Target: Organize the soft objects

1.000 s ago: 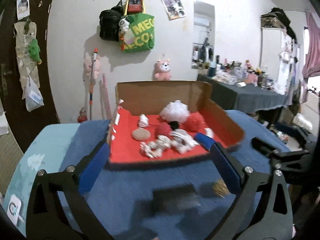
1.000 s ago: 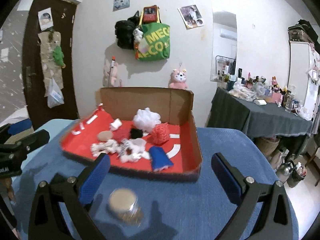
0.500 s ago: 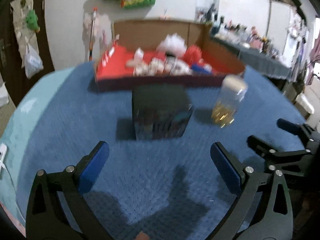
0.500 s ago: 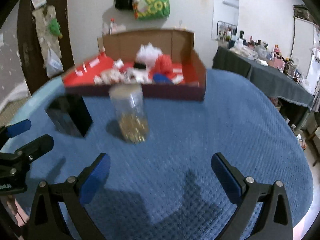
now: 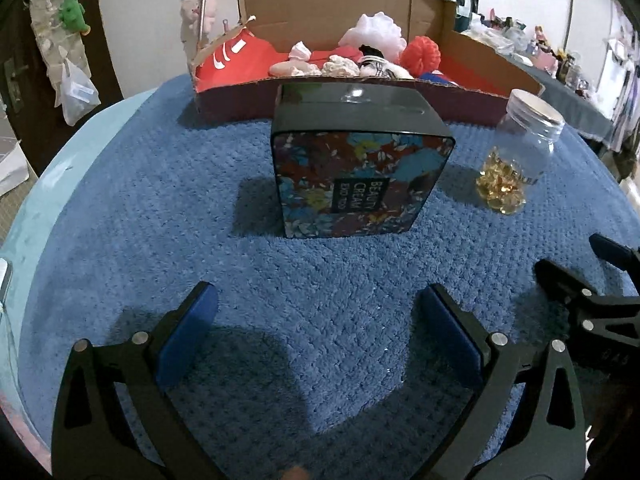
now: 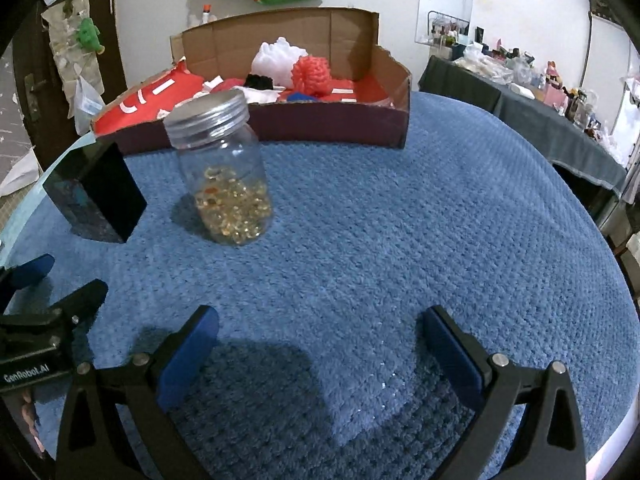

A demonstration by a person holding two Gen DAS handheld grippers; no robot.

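Note:
A cardboard box with a red inside [image 5: 484, 100] [image 6: 344, 124] stands at the far side of the blue-covered table. It holds several soft things: a white puff [image 5: 378, 32] [image 6: 280, 58], a red puff [image 5: 420, 56] [image 6: 312, 76], and white, black and blue pieces. My left gripper [image 5: 318, 332] is open and empty, low over the cloth, in front of a black floral box [image 5: 356, 176]. My right gripper [image 6: 320, 344] is open and empty, near the table's front; it also shows in the left wrist view [image 5: 600, 280].
A clear jar with a metal lid and golden beads [image 5: 516, 156] [image 6: 224, 172] stands right of the black box [image 6: 96, 196]. The blue cloth [image 6: 440, 220] covers the round table. A cluttered dark side table [image 6: 540, 100] is at the right. Bags hang on the wall.
Both grippers have pulled back from the cardboard box and lowered toward the table's near side. The black box and the jar now stand in front of them. Both stayed open.

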